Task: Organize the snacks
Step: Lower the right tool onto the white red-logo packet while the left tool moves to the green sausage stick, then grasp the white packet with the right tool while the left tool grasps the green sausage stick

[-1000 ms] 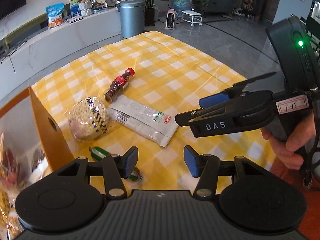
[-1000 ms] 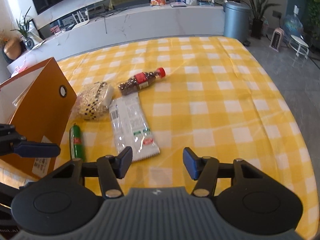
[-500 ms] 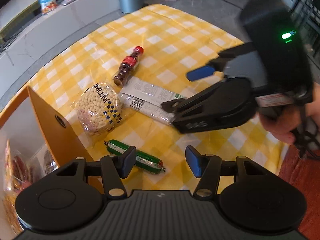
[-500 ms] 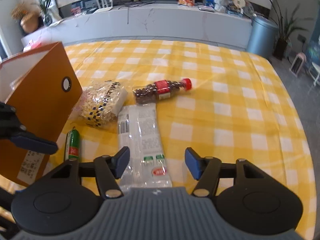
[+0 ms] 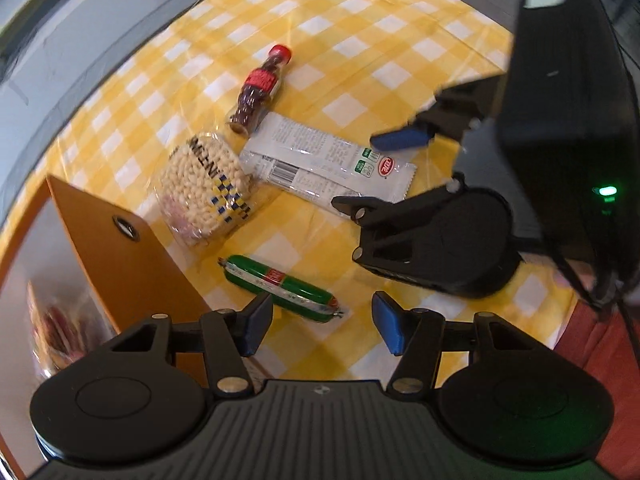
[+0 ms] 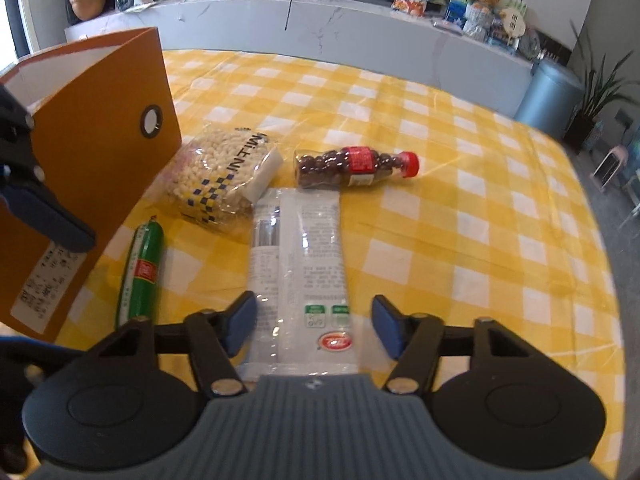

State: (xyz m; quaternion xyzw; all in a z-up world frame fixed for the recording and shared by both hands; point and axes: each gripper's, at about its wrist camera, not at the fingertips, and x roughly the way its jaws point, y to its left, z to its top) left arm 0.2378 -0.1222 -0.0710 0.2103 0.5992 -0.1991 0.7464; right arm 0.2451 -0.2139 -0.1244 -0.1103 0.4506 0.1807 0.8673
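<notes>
Snacks lie loose on yellow-checked tabletop [image 6: 460,216] beside orange cardboard box [image 6: 100,152], prob. their destination. Right tool [image 6: 312,322] released, straddling long white plastic wrapper [image 6: 298,248]; left tool [image 5: 322,322] released, empty, above green sausage stick [image 5: 276,282].

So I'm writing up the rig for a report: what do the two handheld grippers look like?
Both look alike: matte black linkage arms with silver pivot pins, blue pads on the fingertips and a ribbed grey base. The right gripper has a boxy black body with a green light, a white label and black cables.
</notes>
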